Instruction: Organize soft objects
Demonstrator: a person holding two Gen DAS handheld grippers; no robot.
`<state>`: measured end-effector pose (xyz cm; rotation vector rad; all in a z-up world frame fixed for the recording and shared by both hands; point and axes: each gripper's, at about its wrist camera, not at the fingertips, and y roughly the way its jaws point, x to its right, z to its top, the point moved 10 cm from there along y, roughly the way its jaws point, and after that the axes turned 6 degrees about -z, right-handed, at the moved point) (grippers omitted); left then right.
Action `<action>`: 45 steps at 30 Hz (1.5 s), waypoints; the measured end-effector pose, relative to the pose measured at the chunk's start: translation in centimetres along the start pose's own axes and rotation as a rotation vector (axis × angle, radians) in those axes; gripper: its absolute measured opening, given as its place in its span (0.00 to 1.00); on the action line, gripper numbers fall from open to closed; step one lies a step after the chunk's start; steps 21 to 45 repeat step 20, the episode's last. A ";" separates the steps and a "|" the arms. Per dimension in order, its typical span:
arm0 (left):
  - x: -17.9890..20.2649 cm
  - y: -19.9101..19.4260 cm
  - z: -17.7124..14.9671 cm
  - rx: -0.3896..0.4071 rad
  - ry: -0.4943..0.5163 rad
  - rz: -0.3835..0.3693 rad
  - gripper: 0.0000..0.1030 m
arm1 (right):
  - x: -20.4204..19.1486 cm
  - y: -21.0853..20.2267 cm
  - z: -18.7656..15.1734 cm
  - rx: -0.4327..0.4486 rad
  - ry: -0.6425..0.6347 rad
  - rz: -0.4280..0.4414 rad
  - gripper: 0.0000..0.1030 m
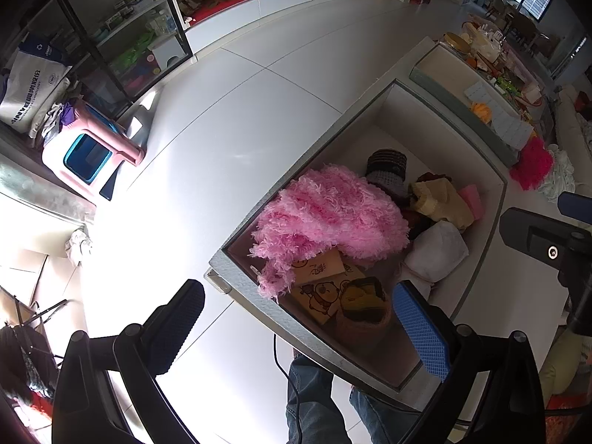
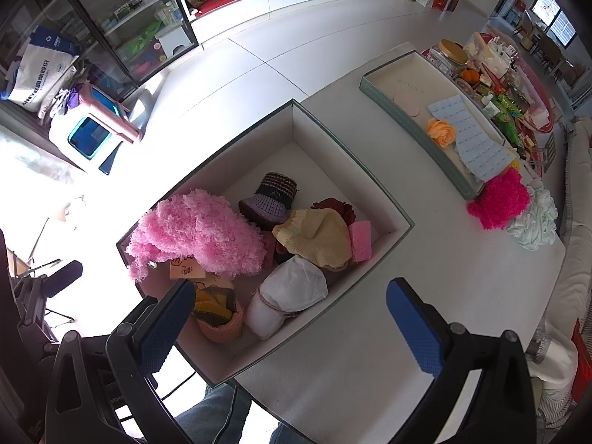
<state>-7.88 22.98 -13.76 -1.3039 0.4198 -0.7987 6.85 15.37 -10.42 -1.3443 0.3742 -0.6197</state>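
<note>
An open box (image 2: 370,181) (image 1: 236,266) sits at the near edge of a white table. It holds a fluffy pink scarf (image 2: 199,236) (image 1: 325,218), a dark knitted hat (image 2: 273,196), a yellow knit item (image 2: 314,236), a pink sponge (image 2: 360,240), a white bundle (image 2: 292,288) and a small knit basket (image 2: 222,318). A magenta fluffy item (image 2: 499,199) and a pale ruffled cloth (image 2: 536,225) lie on the table to the right. My left gripper (image 1: 299,329) is open and empty above the box's near corner. My right gripper (image 2: 292,322) is open and empty above the box's near side.
A shallow tray (image 2: 407,129) with an orange fabric flower (image 2: 440,131) and a blue sheet stands behind the box. Cluttered jars and packets lie at the far right. A pink stool (image 2: 96,125) and glass cabinet (image 2: 122,26) stand on the floor to the left. My legs show below.
</note>
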 end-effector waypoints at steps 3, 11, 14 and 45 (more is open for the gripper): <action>0.0 0.0 -0.1 -0.003 -0.003 -0.004 0.99 | -0.1 0.0 0.0 -0.001 0.001 0.001 1.00; -0.4 0.5 -0.4 -0.017 -0.019 0.002 0.99 | -0.3 0.1 0.0 -0.007 -0.006 0.005 1.00; -0.5 0.7 -0.6 -0.026 -0.027 0.000 0.99 | -0.4 0.2 0.0 -0.010 -0.009 0.006 1.00; -0.3 0.5 -0.5 0.004 -0.027 -0.027 0.99 | -0.5 0.8 -0.2 -0.023 -0.022 -0.002 1.00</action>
